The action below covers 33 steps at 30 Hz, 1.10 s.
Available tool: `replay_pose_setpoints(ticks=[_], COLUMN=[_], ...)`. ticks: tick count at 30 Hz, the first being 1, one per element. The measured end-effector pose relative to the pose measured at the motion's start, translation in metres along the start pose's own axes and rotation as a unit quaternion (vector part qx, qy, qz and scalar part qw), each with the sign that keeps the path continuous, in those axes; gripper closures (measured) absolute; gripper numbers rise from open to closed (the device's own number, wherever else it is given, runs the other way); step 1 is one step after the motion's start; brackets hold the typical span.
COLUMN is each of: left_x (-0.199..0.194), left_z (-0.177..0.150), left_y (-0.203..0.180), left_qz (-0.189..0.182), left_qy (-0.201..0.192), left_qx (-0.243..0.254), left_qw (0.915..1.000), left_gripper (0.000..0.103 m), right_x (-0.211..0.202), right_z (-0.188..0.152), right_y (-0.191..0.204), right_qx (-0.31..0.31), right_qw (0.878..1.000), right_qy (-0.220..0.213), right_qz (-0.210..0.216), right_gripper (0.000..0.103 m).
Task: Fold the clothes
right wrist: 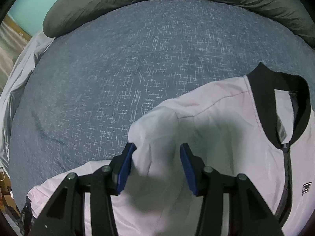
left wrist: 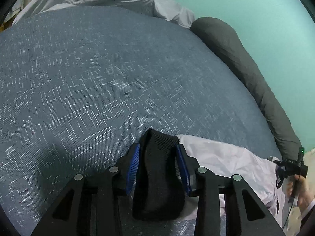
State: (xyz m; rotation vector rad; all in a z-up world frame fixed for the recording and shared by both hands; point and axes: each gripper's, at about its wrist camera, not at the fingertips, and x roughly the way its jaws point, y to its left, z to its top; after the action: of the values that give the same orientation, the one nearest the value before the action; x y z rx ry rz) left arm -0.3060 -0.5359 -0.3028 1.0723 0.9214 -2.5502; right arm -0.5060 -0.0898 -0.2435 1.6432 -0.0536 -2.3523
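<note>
Jacket lies on bed: my left gripper clamps its black cuff, my right gripper gapes astride its shoulder fold.

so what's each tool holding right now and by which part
The left tool is shut on the black ribbed knit band of the pale lilac zip jacket. The right tool straddles a raised fold of the jacket; whether it grips cannot be told.

Bedroom: patterned bed, grey bolster.
</note>
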Motion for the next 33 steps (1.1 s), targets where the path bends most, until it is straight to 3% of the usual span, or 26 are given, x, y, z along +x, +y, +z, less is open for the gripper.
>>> replay_pose_setpoints(ticks=[3, 5, 7, 12, 16, 25, 27, 28, 33], left_x=[-0.003, -0.006, -0.012, -0.037, -0.058, -0.046, -0.048, -0.049, -0.050], left_z=[0.002, 0.003, 0.006, 0.008, 0.015, 0.010, 0.008, 0.008, 0.005], left_y=[-0.002, -0.004, -0.005, -0.011, 0.008, 0.020, 0.021, 0.021, 0.019], left_qz=[-0.006, -0.014, -0.016, -0.012, -0.005, 0.009, 0.007, 0.008, 0.012], left_qy=[-0.008, -0.013, -0.023, -0.070, -0.097, -0.082, -0.081, -0.082, -0.078], left_qx=[0.006, 0.008, 0.013, 0.016, 0.002, -0.020, -0.023, -0.023, -0.029], left_qw=[0.9999, 0.9998, 0.9995, 0.9973, 0.9952, 0.9964, 0.9964, 0.9964, 0.9965], left_gripper=[0.092, 0.096, 0.096, 0.097, 0.097, 0.097, 0.097, 0.097, 0.097], right_x=[0.001, 0.001, 0.001, -0.002, -0.008, 0.004, -0.005, -0.011, -0.025], right_z=[0.000, 0.000, 0.000, 0.007, 0.021, 0.032, 0.034, 0.036, 0.029], right_y=[0.004, 0.007, 0.009, 0.019, 0.029, 0.026, 0.018, 0.012, -0.001], right_qx=[-0.007, -0.011, -0.015, -0.020, -0.016, 0.021, 0.017, 0.020, -0.013], right_qw=[1.000, 1.000, 1.000, 1.000, 0.999, 0.996, 0.994, 0.993, 0.994], right_qy=[-0.002, -0.003, -0.005, -0.018, -0.040, -0.059, -0.082, -0.091, -0.086], right_qz=[-0.004, -0.007, -0.009, -0.007, 0.005, 0.056, 0.071, 0.076, 0.062], right_gripper=[0.063, 0.070, 0.089, 0.095, 0.098, 0.094, 0.077, 0.061, 0.059])
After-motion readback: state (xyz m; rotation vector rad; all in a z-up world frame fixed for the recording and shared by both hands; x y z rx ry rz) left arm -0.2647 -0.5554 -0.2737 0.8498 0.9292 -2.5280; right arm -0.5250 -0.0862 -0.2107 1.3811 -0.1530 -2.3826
